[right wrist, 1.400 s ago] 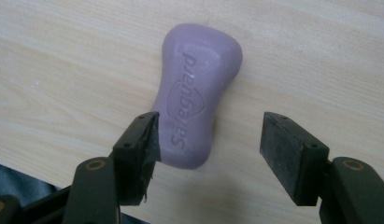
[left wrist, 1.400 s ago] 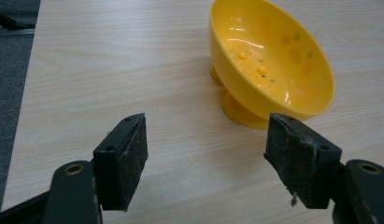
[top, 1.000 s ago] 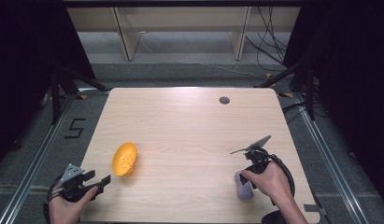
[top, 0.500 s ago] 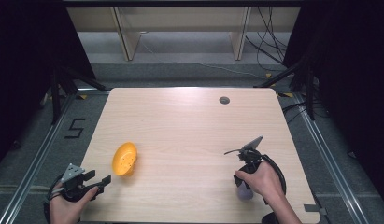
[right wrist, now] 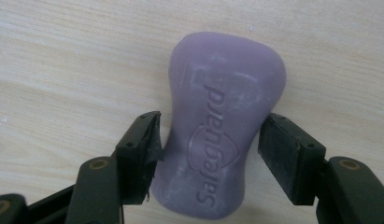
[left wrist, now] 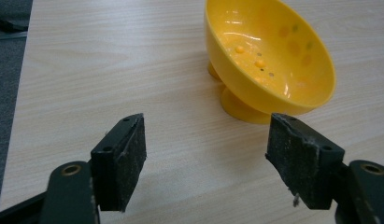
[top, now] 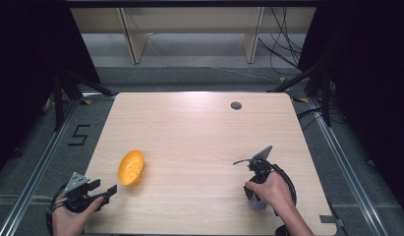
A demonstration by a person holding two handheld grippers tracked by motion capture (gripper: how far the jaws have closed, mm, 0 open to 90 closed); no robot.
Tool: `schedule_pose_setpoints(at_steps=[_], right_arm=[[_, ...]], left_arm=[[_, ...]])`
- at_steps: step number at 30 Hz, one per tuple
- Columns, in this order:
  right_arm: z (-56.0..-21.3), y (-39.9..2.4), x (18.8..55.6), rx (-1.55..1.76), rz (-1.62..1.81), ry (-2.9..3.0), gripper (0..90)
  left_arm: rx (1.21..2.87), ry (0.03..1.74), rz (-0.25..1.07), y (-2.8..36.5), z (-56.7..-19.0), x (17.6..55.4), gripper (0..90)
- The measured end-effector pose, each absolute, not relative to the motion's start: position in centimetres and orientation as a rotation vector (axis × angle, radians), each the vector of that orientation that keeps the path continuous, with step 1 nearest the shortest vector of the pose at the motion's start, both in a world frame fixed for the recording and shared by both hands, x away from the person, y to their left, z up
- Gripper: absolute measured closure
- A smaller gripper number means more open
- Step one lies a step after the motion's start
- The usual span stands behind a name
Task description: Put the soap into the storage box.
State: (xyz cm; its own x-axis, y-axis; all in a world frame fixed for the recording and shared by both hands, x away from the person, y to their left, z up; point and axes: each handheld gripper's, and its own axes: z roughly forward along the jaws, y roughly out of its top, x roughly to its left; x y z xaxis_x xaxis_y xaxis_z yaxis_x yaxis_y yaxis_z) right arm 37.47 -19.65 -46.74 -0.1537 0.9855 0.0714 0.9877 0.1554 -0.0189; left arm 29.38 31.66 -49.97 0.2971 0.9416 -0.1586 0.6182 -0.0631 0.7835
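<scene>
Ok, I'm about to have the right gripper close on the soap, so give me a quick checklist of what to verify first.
1. Purple soap bar sits between the right gripper jaws: ok.
2. Jaws line up with the bar's narrow waist: ok.
3. Both pads touch the soap: not ok; the left pad meets it, a gap shows at the right pad.
4. Soap lies flat on the table: ok.
5. Left gripper is open and holds nothing, apart from the yellow bowl: ok.
6. Bowl stands level: not ok; it is tipped on its feet.
</scene>
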Motion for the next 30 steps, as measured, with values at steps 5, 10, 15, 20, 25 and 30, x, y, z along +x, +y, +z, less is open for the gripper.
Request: schedule_pose_setpoints(at_steps=[5,10,15,20,25,30], right_arm=[[-47.11,-19.54,37.70,-1.994,-0.007,-2.328,41.5],[-47.46,-19.51,37.72,-2.009,-0.024,-2.323,42.4],[-47.27,-19.30,37.92,-1.983,0.030,-2.339,49.5],[-47.29,-19.30,37.92,-1.946,0.038,-2.392,49.8],[-47.28,-19.25,37.88,-1.910,0.041,-2.423,50.0],[-47.41,-19.34,37.54,-1.886,-0.015,-2.491,50.2]], left_arm=[[1.775,1.405,0.513,31.67,-49.99,29.42,28.0],[1.781,1.401,0.507,31.68,-50.05,29.47,28.0],[1.778,1.399,0.505,31.61,-50.10,29.46,28.0],[1.785,1.403,0.512,31.60,-50.08,29.45,28.0],[1.781,1.401,0.514,31.59,-50.07,29.44,28.1],[1.787,1.393,0.512,31.60,-50.12,29.47,28.1]])
